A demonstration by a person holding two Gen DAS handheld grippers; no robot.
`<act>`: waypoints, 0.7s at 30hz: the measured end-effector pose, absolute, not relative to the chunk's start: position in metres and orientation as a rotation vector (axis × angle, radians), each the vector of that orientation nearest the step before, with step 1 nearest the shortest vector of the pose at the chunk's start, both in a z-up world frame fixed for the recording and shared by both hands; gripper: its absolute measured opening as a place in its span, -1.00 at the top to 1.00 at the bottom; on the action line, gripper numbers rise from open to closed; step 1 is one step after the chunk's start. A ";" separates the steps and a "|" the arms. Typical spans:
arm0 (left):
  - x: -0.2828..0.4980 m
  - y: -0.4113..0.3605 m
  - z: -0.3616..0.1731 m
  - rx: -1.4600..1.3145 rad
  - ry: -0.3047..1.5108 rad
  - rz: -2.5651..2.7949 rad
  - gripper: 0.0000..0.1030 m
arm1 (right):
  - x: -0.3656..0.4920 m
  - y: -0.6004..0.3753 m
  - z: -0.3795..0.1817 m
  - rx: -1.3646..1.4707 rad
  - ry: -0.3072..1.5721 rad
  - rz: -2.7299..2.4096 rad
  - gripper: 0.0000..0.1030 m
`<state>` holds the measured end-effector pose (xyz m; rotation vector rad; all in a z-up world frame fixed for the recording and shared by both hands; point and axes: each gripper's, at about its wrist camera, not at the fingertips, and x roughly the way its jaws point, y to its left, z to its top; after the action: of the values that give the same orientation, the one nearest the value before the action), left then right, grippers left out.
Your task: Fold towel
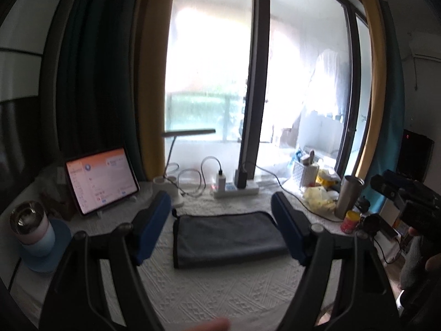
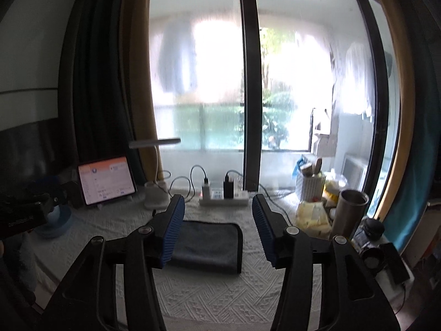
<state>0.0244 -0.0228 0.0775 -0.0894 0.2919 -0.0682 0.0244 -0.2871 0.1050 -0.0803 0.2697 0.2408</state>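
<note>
towel [image 1: 224,237]: lying flat, folded, just beyond both grippers, untouched
left gripper [image 1: 222,209]: fingers hanging spread
right gripper [image 2: 217,220]: fingers hanging spread
cloth [image 2: 220,295]: white, embossed, covering table

Place: a room in a home, a desk set against a balcony door.
Table [image 2: 220,298]: covered with a white embossed cloth.
Far side: tall glass doors [image 2: 206,82] with dark frames; clothes [image 2: 176,58] hang outside, greenery beyond.
Curtains [image 1: 154,82]: yellow and dark, at both sides of the glass.
Left: tablet [image 1: 100,180] lit on a stand, cup [image 1: 33,229] on a blue coaster, white lamp [image 2: 155,171].
Centre far: power strip [image 2: 223,197] with chargers and cables.
Right: white basket [image 2: 310,186] of small items, steel tumbler [image 2: 348,213], yellow bags [image 1: 319,195], small jars [image 1: 350,222].
Far right: air conditioner [image 1: 424,47] high on the wall.
</note>
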 end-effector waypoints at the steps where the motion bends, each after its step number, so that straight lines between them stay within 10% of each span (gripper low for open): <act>1: 0.023 -0.023 0.080 -0.083 0.286 -0.056 -0.49 | 0.022 -0.287 0.107 -0.083 0.263 0.241 -0.17; 7: 0.016 -0.021 0.088 -0.072 0.266 -0.007 -0.81 | 0.015 -0.287 0.118 -0.090 0.227 0.201 -0.62; 21: 0.015 -0.017 0.084 -0.066 0.258 0.038 -0.84 | 0.019 -0.278 0.114 -0.108 0.233 0.215 -0.65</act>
<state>0.0154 -0.0175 0.0835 -0.0663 0.2584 0.0383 0.0193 -0.2781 0.1142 -0.1082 0.2330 0.2154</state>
